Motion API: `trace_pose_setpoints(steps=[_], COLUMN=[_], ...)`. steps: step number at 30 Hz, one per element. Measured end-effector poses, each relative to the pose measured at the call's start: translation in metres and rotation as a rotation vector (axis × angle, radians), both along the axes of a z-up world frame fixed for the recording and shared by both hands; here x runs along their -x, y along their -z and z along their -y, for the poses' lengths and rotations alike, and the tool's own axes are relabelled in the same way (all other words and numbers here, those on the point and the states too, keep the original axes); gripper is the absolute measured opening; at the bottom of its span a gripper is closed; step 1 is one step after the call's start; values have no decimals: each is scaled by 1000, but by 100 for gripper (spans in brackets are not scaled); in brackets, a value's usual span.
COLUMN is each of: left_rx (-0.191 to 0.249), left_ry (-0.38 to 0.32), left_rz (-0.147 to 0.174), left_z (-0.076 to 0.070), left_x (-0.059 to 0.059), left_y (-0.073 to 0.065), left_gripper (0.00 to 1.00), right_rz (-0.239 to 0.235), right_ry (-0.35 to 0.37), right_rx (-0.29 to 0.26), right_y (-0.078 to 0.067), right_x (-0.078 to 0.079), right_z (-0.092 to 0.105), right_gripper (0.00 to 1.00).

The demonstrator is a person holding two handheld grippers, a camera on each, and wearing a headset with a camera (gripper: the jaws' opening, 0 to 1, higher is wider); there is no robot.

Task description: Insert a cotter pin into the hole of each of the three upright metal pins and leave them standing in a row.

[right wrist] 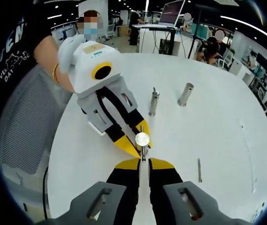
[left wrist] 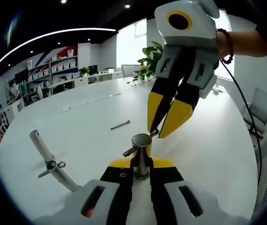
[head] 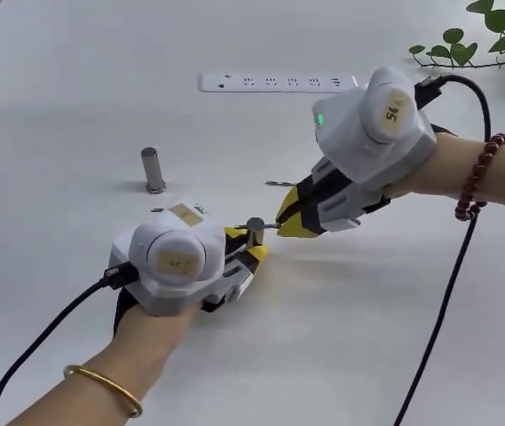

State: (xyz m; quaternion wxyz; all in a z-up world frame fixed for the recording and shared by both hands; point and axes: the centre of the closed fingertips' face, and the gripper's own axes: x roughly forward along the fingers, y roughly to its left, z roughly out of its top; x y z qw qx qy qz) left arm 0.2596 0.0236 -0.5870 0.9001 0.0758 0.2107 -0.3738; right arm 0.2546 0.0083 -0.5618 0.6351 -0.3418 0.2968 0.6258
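The metal pin (left wrist: 141, 152) stands upright between the jaws of the left gripper (left wrist: 141, 169), which is clenched on its lower shaft. Whether its foot touches the desk (head: 341, 337) cannot be told. A cotter pin (left wrist: 129, 151) runs crosswise through the hole just under the pin's head, and one end pokes out on the left in the left gripper view. Its other end is pinched between the yellow tips of the right gripper (head: 284, 225), which reaches in from the right and is closed on it. In the right gripper view the pin's round head sits just ahead of that gripper's own jaws, which are drawn close together with the thin wire between them.

Both grippers meet near the middle of the desk, well in from its far edge.

Beyond the held pin, the right gripper view shows a second metal pin (right wrist: 154, 101) and a third metal pin (right wrist: 186, 93), both upright and near each other but apart. In the left gripper view a metal pin off to the left has an inserted cotter pin (left wrist: 52, 165) crossing its shaft; which of the two it is cannot be told. A spare cotter pin (head: 279, 184) lies flat on the desk past the right gripper's tips.

Toward the far edge a white power strip (head: 277, 82) lies flat, and the leaves of a plant (head: 478, 40) reach in at the far right corner.
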Motion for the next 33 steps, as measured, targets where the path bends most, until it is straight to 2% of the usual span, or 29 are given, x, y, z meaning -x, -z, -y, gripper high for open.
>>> trace_pose_setpoints(steps=[5,33], left_rx=[3,31], left_ry=[0,-12], left_rz=[-2,-25], left_z=[0,1], left_x=[0,0], left_y=[0,2], left_gripper=[10,10], right_rz=[4,9], right_ry=[-9,-14], right_rx=[7,-5], right_y=[0,0], right_x=[4,6], right_z=[-3,-11], right_gripper=[0,0])
